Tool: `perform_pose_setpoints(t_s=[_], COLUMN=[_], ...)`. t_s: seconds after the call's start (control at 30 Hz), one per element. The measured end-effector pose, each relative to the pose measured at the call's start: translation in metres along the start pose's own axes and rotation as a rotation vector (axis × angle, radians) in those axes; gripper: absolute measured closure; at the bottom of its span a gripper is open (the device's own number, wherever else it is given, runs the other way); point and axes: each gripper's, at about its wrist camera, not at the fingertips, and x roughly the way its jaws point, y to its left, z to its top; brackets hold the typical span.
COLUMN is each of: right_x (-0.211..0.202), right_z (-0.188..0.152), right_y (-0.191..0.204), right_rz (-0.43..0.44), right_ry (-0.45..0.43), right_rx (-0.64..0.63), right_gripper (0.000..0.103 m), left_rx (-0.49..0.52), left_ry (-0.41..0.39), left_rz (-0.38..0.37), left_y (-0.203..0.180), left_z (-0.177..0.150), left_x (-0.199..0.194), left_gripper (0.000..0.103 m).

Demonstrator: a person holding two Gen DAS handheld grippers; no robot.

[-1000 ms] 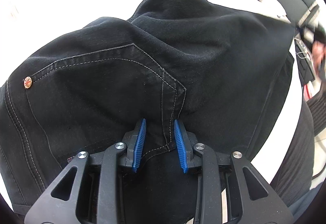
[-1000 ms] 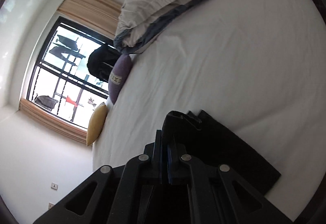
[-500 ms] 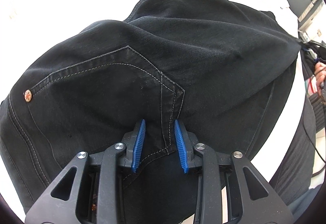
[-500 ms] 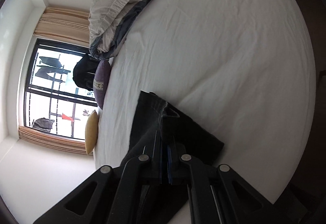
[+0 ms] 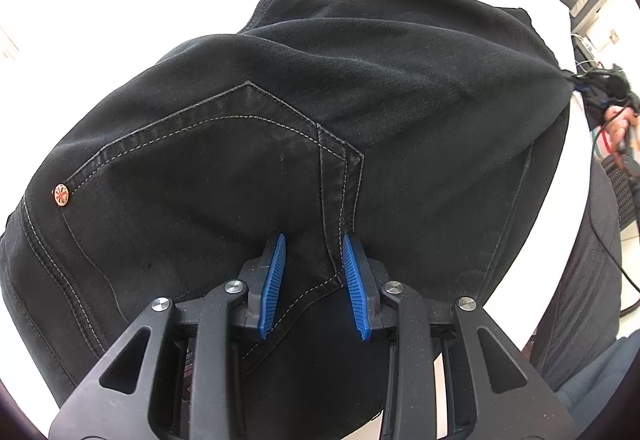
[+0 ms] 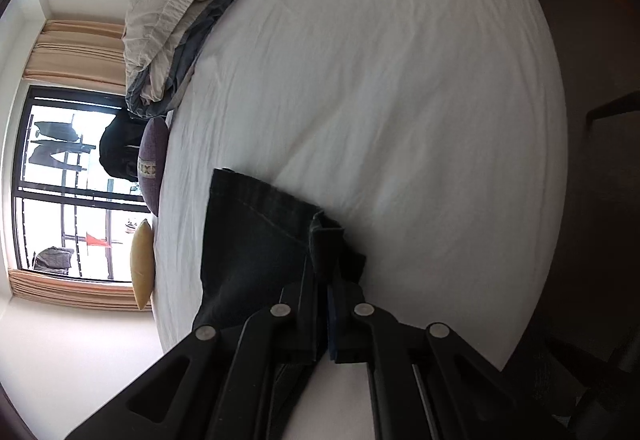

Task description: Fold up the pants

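Right gripper (image 6: 324, 304) clamped on pants (image 5: 360, 99) hem, left gripper (image 5: 314, 260) half-open astride seam over bed (image 6: 400, 79): unpinned waist may drag.

A home bedroom: a bed (image 6: 400, 79) under a white sheet, a rumpled beige duvet (image 6: 172, 7) at its 11 o'clock, cushions (one purple (image 6: 152, 163), one yellow (image 6: 142, 264)) at 9 o'clock beside a curtained window (image 6: 72, 191).
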Motion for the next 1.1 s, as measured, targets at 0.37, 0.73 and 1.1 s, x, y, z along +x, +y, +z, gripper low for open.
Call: perform_pose_setpoints(t_s=[0.37,0.73,1.1], right_x=[-0.054,0.069,0.087], right_z=[-0.086,-0.259,-0.283], right_y=[0.064,0.090,0.105], right_rz=[0.093,0.149,0.143], right_ry=[0.086,0.596,0.615], right_rx=[-0.243,-0.271,-0.319], right_gripper=[0.030,0.060,0.092], left_rx=[-0.071,-0.149,-0.179], left_ry=[-0.149,-0.180,-0.205], left_rz=[-0.037,-0.044,-0.092], left_y=[0.015,0.047,0.065], left_z=[-0.046,-0.070,-0.087], left_x=[-0.043,-0.058,-0.060], left_gripper=[0.074,0.074,0.074])
